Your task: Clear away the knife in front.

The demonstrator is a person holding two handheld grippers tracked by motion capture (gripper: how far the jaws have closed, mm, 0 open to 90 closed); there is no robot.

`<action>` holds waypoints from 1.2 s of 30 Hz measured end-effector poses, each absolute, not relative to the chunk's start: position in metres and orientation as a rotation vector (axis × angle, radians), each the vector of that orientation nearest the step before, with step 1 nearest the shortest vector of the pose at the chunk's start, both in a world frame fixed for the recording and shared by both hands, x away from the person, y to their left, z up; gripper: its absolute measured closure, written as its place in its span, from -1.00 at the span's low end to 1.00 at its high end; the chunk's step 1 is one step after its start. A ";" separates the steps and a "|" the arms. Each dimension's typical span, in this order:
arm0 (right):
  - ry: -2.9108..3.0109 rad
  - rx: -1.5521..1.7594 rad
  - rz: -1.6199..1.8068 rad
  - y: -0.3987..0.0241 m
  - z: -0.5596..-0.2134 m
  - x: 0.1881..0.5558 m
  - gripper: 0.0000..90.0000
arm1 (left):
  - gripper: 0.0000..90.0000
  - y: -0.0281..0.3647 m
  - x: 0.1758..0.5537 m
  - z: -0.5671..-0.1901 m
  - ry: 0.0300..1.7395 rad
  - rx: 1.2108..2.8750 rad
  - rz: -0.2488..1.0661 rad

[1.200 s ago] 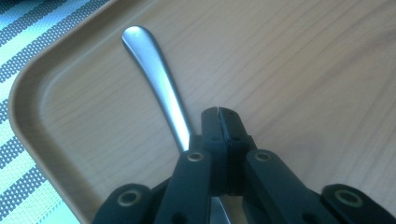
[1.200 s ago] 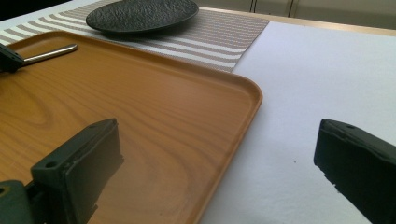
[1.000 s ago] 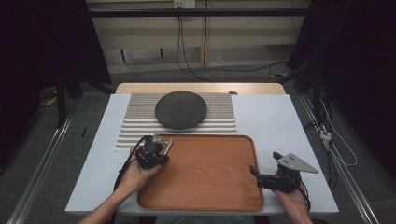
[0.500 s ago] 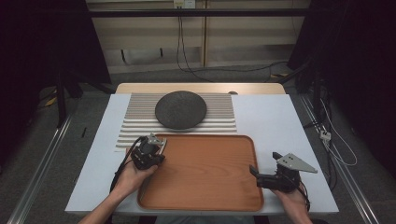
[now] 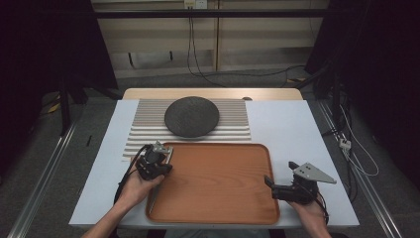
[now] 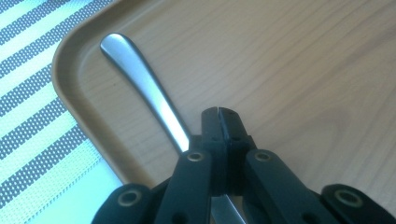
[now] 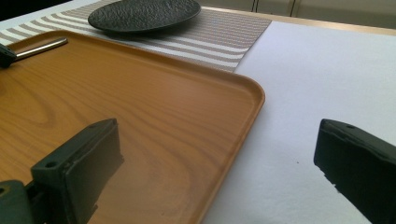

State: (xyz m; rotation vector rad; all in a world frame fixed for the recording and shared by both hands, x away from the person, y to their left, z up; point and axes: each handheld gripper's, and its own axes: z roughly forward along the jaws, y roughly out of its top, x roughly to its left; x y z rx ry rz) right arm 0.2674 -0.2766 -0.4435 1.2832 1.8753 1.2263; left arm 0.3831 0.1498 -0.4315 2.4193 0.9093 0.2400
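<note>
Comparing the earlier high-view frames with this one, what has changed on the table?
The left gripper has edged slightly along the tray's left rim toward its far corner, jaws shut beside the metal utensil lying in the tray. The right gripper, open beside the tray's right edge, the dark plate and the striped mat stayed put.

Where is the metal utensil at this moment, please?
The utensil lies on the tray along its left edge; in the left gripper view its handle end points to the tray's rounded corner. The shut left gripper sits just beside it.

Tray (image 5: 213,183) middle lies open; spoon (image 6: 140,79) lines its edge.
</note>
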 end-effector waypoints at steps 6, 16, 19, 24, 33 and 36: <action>1.880 1.277 1.228 -0.276 -0.443 0.268 -0.98 | 1.00 0.156 0.383 -0.432 0.940 2.406 0.230; 1.876 1.280 1.228 -0.277 -0.443 0.267 -0.98 | 1.00 0.159 0.383 -0.432 0.977 2.380 0.222; 1.877 1.279 1.228 -0.276 -0.443 0.267 -0.98 | 0.94 0.158 0.382 -0.432 0.966 2.383 0.237; 1.875 1.281 1.228 -0.277 -0.443 0.267 -0.98 | 0.78 0.156 0.380 -0.431 0.926 2.350 0.236; 1.877 1.280 1.229 -0.277 -0.443 0.267 -0.98 | -0.35 0.156 0.379 -0.425 0.928 2.218 0.276; 1.874 1.280 1.230 -0.277 -0.443 0.267 -0.98 | -0.71 0.154 0.380 -0.424 0.943 2.177 0.227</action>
